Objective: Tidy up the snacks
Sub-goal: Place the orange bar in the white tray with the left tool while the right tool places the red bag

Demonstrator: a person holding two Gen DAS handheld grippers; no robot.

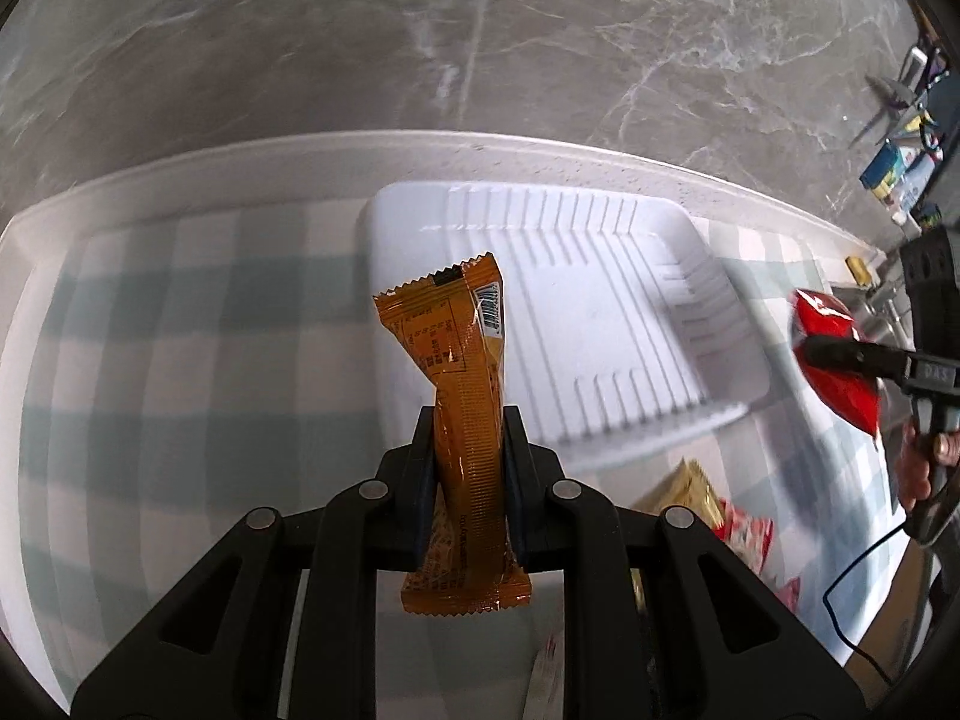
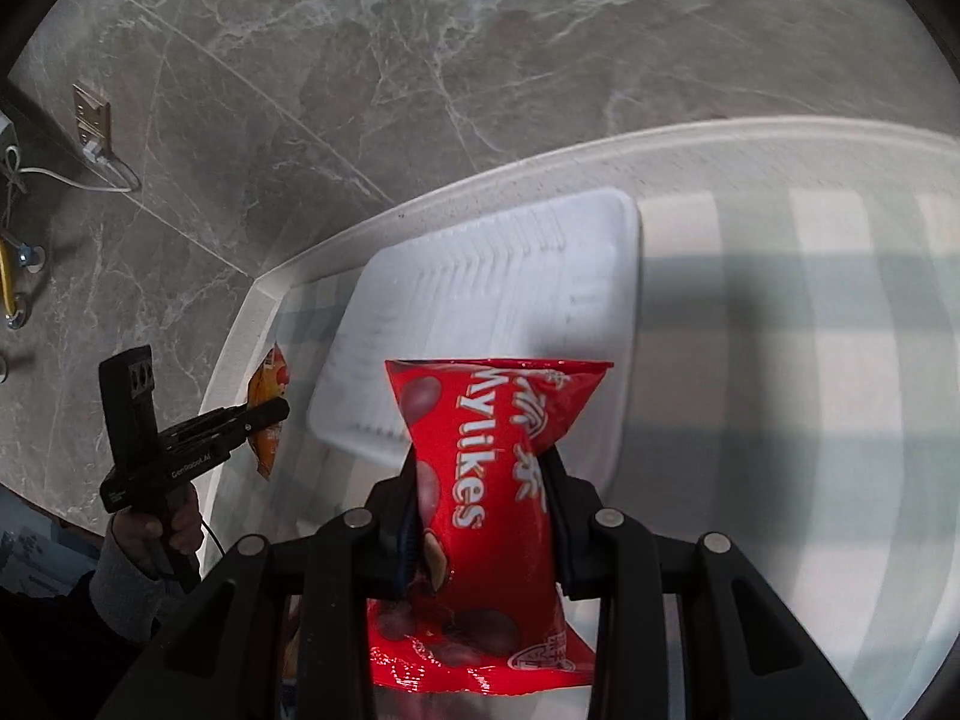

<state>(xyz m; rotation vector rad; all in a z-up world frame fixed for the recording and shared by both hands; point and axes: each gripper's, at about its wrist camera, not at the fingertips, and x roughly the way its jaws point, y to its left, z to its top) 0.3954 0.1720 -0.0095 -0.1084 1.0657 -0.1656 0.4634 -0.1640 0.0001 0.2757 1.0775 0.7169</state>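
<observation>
Your right gripper [image 2: 483, 510] clamps a red "Mylikes" chocolate pouch [image 2: 489, 516], held above the tabletop. Your left gripper [image 1: 468, 468] pinches an orange snack bar wrapper [image 1: 465, 420] with a barcode at its upper end; its small print is unreadable. White ribbed tray [image 1: 600, 324], empty, sits at 12 o'clock on the checked tablecloth [image 1: 180, 360]. More snack packets [image 1: 714, 516] lie at 4 o'clock.
</observation>
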